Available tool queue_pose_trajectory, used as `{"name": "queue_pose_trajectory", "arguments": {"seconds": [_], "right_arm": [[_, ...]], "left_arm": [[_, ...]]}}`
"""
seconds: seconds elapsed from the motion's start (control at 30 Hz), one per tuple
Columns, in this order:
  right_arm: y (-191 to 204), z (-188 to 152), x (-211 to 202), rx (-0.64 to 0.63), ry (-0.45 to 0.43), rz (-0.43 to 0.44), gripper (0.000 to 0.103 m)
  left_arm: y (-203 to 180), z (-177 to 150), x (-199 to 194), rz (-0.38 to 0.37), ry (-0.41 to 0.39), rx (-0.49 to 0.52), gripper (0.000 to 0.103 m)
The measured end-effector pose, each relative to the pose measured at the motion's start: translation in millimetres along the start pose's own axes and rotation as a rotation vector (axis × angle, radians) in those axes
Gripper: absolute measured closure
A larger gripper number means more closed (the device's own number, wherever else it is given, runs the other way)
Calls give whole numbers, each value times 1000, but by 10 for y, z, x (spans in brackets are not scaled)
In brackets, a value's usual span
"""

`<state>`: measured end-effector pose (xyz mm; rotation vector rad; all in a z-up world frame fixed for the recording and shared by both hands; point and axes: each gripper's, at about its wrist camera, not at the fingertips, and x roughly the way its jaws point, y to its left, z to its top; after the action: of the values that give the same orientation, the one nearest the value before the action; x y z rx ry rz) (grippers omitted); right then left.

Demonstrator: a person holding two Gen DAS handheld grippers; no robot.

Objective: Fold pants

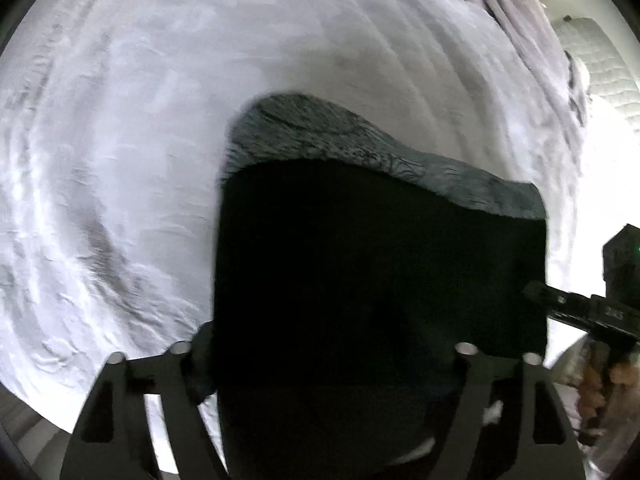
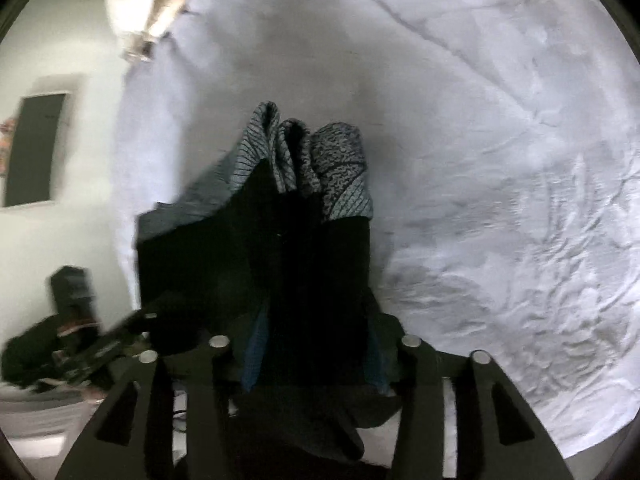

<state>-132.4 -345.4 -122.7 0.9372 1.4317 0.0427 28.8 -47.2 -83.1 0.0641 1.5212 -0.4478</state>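
White, finely wrinkled sheet [image 1: 160, 160] covers the bed. Pants [image 1: 380, 260], dark knit with a grey ribbed, mottled lining, hang lifted over it between both tools. Left gripper [image 1: 324, 354] pinches one edge; right gripper [image 2: 314, 346] pinches the bunched opposite end, cloth filling each gap. Blurred beige cloth [image 2: 148, 4] lies at the sheet's far edge.

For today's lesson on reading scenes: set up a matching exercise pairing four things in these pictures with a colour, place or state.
Things:
1. pants
2. bed sheet
3. left tongs
4. beige cloth

Descriptions:
A. white and wrinkled
B. lying at the bed's far edge
C. dark, with a grey patterned band
D. gripping dark fabric

Pairs: 1-C, 2-A, 3-D, 4-B
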Motion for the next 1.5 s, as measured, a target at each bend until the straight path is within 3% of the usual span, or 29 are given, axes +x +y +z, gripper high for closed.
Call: {"name": "queue_pose_trajectory", "arguments": {"seconds": [0.07,0.17,0.23,0.3,0.33,0.4,0.5,0.73,0.87,0.93,1.23,1.33,1.4,1.5], "right_arm": [[14,-5,-17,-2,-3,-54,45],[83,-78,-167,-62,-29,-168,45],[170,-81,-276,-95,-55,-234,46],[223,-115,-408,-119,-90,-226,79],[267,-118,-467,-127,-106,-208,81],[325,-127,-540,-155,-134,-186,82],[423,-97,-485,-175,-138,-173,82],[469,41,-75,-182,-81,-234,86],[362,79,-13,-164,-80,-284,89],[313,85,-57,-129,-75,-252,89],[191,-243,-369,-101,-78,-251,82],[96,-372,-470,-72,-82,-242,69],[72,-418,-550,-72,-81,-248,54],[194,-402,-569,-101,-84,-274,45]], "left_arm": [[8,4,-40,25,-12,-2,19],[10,1,-254,113,-76,21,19],[15,8,-418,121,-120,32,19],[23,14,-586,62,-155,47,19],[2,24,-631,34,-163,58,19],[-67,49,-684,-21,-172,93,19],[-256,149,-553,-39,-162,130,19],[-170,274,-63,46,-88,94,19],[-64,271,-17,49,-68,59,19],[-64,232,-89,72,-79,60,19],[-100,-76,-314,184,-75,72,19],[-142,-164,-367,219,-67,86,19],[-202,-204,-394,231,-66,98,19],[-283,-271,-446,251,-70,113,19]]}}
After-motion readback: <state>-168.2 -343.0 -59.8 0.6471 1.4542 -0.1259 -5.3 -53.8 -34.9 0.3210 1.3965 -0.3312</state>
